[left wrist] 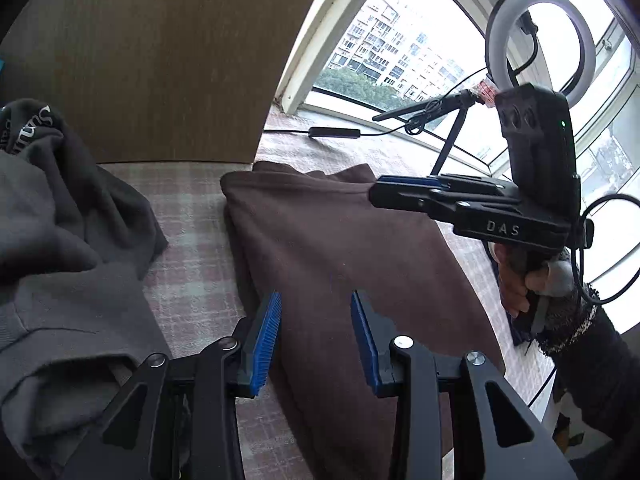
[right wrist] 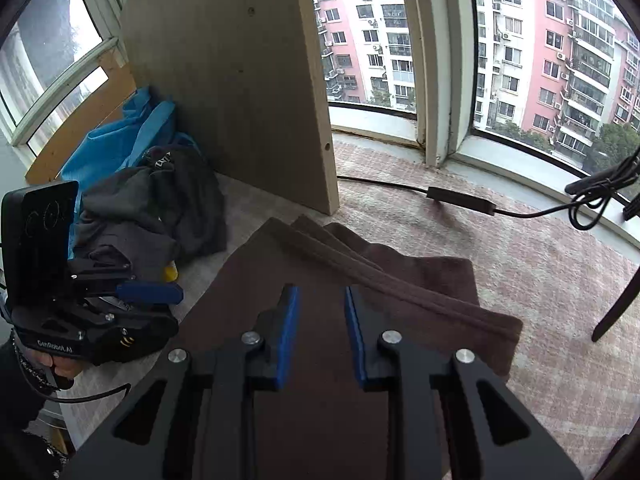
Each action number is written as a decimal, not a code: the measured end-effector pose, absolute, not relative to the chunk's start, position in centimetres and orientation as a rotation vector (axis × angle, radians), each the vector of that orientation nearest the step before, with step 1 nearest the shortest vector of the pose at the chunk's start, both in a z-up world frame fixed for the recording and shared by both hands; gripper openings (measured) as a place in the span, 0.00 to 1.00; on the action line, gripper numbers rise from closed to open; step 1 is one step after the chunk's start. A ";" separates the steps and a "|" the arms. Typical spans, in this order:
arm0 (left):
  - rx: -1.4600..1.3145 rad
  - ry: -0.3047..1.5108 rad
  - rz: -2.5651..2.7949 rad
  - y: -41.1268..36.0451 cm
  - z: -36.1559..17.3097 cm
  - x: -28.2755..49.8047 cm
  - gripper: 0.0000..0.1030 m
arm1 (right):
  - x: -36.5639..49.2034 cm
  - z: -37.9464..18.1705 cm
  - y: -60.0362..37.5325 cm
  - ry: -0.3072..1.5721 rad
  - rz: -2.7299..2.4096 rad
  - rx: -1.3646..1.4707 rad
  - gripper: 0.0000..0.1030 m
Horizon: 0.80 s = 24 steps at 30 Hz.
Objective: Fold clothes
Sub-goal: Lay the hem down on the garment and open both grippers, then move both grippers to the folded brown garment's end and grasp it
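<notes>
A brown garment point(left wrist: 320, 248) lies folded on the checked cover, with a ribbed band point(right wrist: 400, 284) laid across its far end. In the left wrist view, my left gripper point(left wrist: 315, 298) hovers over the garment's near part, its blue pads apart with nothing between them. My right gripper point(right wrist: 319, 294) is also above the brown garment point(right wrist: 240, 280), open and holding nothing. From the side, the right gripper point(left wrist: 380, 188) reaches over the garment's far right corner, held by a gloved hand point(left wrist: 536, 280). The left gripper point(right wrist: 176, 292) shows at the left edge of the garment.
A heap of grey clothes point(left wrist: 60, 220) lies left of the garment, with a blue cloth point(right wrist: 120, 136) behind it. An upright wooden board point(right wrist: 232, 80) stands at the back. A cable with an adapter point(right wrist: 460, 200), a ring light point(left wrist: 536, 40) and tripod legs point(right wrist: 616, 308) stand by the window.
</notes>
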<state>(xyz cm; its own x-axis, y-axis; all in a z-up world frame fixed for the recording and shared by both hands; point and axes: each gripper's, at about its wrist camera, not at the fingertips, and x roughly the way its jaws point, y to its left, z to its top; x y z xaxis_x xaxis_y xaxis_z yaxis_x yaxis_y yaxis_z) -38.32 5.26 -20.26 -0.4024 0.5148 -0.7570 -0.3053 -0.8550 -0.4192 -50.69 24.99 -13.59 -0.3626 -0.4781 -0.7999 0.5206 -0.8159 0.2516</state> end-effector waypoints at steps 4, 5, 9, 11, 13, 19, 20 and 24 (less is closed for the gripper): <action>-1.446 -0.206 2.297 4.8 -22.3 -37.8 0.37 | -51.7 -17.4 24.4 0.282 -2.225 1.399 0.21; -1.436 -0.252 2.301 3.9 -21.7 -37.3 0.33 | -51.6 -17.2 25.4 0.240 -2.236 1.408 0.21; -1.333 -0.240 2.331 1.7 -18.0 -33.7 0.33 | -47.0 -12.9 29.9 0.050 -2.282 1.361 0.22; -1.305 -0.262 2.252 2.1 -16.9 -31.8 0.34 | -43.6 -10.9 31.9 0.006 -2.296 1.314 0.22; -1.285 -0.247 2.195 3.1 -16.1 -30.2 0.36 | -39.5 -10.3 33.4 -0.035 -2.292 1.311 0.22; -1.292 -0.156 2.052 6.8 -17.3 -26.8 0.37 | -31.1 -12.2 36.1 -0.256 -2.247 1.375 0.22; -1.322 -0.105 2.033 7.3 -18.6 -26.5 0.40 | -30.5 -13.4 36.0 -0.267 -2.213 1.401 0.22; -1.472 0.004 2.073 6.3 -21.2 -25.8 0.38 | -28.7 -17.7 37.6 -0.208 -2.214 1.613 0.27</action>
